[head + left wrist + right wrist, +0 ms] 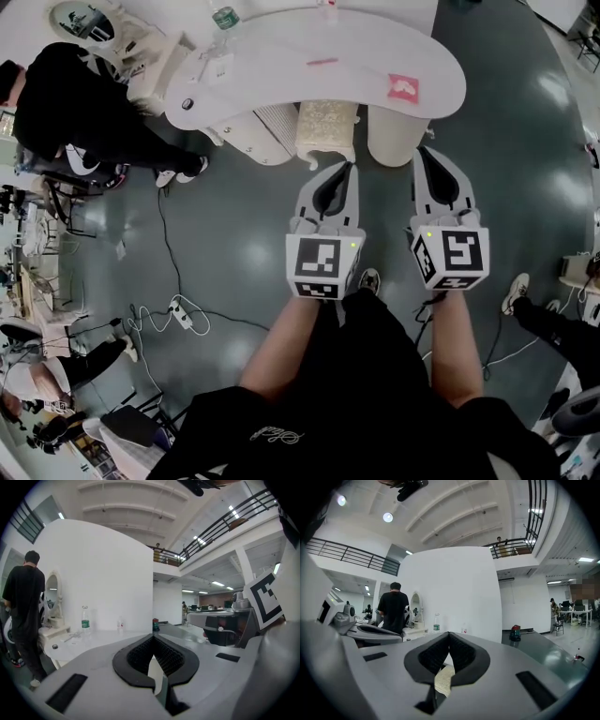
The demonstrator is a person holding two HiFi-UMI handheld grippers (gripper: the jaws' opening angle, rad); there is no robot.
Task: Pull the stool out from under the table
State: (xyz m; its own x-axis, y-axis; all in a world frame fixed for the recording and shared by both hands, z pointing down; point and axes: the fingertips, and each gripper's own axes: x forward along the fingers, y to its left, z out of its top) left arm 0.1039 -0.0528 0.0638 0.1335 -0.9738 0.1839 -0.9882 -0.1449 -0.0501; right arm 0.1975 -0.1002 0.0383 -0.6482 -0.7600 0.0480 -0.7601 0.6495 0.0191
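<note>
The stool (326,127), with a cream fluffy seat, stands tucked under the front edge of the white curved table (281,66). My left gripper (348,169) is shut and empty, its tip just in front of the stool's right corner. My right gripper (425,152) is also shut and empty, its tip beside the table's white round leg (397,141). In the left gripper view the left gripper (153,637) shows closed jaws over the table top. In the right gripper view the right gripper (449,633) has closed jaws, and the cream stool (443,680) shows below them.
A person in black (66,103) stands at the table's left end by an oval mirror (89,21). A water bottle (225,17) and a pink card (403,86) are on the table. A power strip (183,317) and cables lie on the dark floor at left.
</note>
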